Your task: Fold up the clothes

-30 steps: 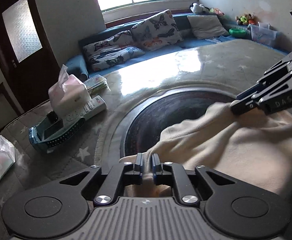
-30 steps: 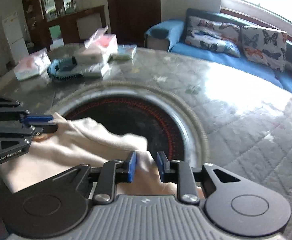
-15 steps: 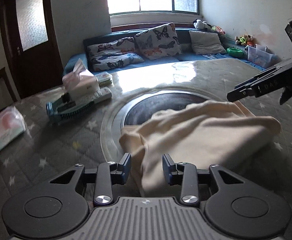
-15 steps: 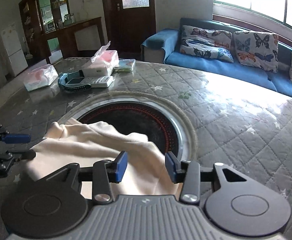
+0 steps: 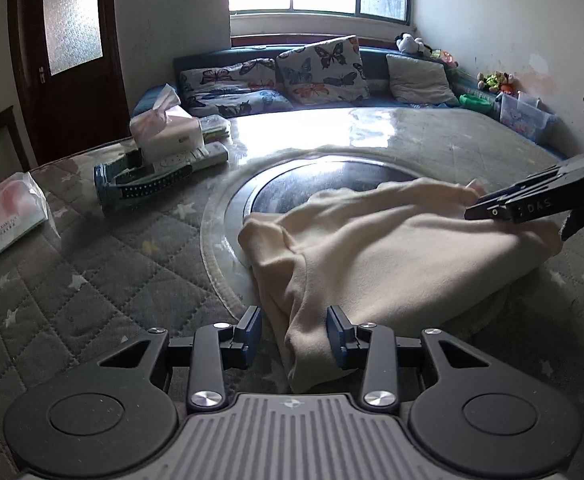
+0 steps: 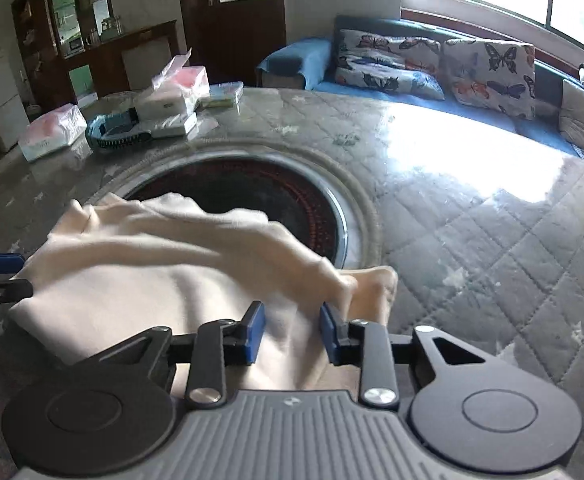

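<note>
soft cloth, loose in both grippers

your left gripper and right gripper both stand apart, each straddling an edge of the cream garment without pinching it. it lies folded on the quilted table, partly over the round dark inset. it looks light, limp and thick; pinch doubled edges near corners.

Both tongs, left and right, now spread apart; cream garment released, slumped on the table.

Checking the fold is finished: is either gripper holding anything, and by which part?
Nothing is held. The left gripper and right gripper are both open over the cream garment.
</note>
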`<state>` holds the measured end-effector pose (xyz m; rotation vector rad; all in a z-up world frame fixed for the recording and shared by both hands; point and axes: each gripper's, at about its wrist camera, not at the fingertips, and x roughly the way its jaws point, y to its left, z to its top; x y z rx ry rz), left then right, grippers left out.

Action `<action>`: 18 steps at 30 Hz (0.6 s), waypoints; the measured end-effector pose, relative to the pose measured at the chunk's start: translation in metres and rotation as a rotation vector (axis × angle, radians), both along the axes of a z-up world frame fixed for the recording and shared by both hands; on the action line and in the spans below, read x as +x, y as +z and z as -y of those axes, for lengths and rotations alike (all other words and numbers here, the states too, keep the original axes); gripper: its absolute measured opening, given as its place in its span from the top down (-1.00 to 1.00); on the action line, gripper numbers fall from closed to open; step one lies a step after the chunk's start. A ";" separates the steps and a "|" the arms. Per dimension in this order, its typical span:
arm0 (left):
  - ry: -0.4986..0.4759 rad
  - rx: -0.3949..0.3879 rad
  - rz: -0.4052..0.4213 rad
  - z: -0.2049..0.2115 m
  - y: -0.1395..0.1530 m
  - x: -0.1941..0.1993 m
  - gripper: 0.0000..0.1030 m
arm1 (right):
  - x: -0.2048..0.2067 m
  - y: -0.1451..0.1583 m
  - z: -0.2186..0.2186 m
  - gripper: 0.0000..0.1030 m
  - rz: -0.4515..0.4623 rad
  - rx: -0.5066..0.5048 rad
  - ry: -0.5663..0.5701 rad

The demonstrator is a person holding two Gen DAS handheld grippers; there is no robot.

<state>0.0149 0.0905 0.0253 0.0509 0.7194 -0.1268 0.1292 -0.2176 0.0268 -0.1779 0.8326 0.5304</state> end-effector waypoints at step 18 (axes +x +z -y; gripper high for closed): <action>0.088 -0.066 -0.097 -0.018 -0.003 0.080 0.67 | 0.038 -0.002 -0.025 0.41 0.002 0.035 0.048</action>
